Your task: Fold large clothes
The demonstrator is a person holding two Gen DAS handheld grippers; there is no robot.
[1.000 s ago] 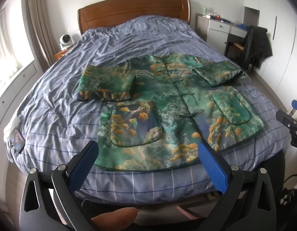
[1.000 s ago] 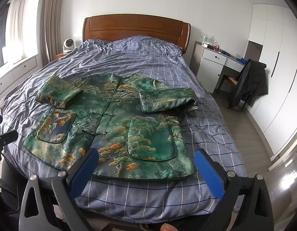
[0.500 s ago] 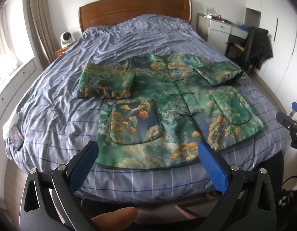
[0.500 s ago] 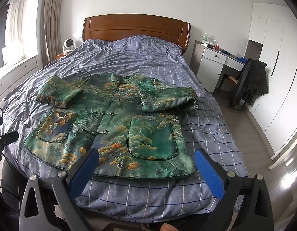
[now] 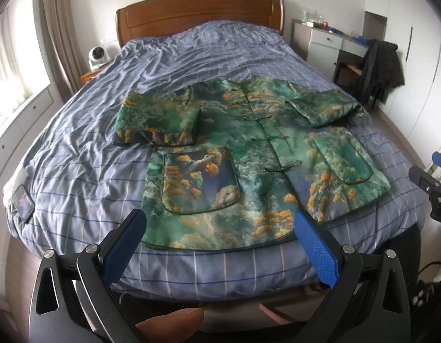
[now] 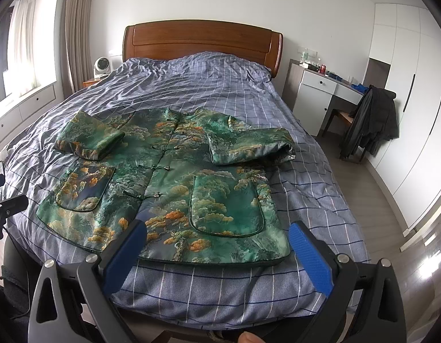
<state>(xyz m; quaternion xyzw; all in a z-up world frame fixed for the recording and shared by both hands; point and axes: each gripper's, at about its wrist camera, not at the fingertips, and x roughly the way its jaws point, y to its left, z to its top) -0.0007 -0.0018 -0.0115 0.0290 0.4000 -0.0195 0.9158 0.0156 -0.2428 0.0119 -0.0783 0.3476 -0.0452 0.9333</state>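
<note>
A green jacket [image 5: 249,148] with orange cloud print lies face up on the bed, hem toward me, both sleeves folded in over the chest. It also shows in the right wrist view [image 6: 174,177]. My left gripper [image 5: 219,224] is open and empty, hovering just before the hem's left half. My right gripper [image 6: 217,237] is open and empty, just before the hem's right half with the pocket. Neither touches the cloth.
The bed has a blue checked duvet [image 5: 77,171] and a wooden headboard [image 6: 203,43]. A phone [image 5: 22,203] lies at the bed's left edge. A white desk [image 6: 329,85] and a chair with a dark coat [image 6: 372,120] stand right. A small fan [image 5: 98,54] sits left.
Both grippers have drifted slightly toward the bed and a little higher; the jacket sits a bit nearer in each view. The jacket itself has not moved.
</note>
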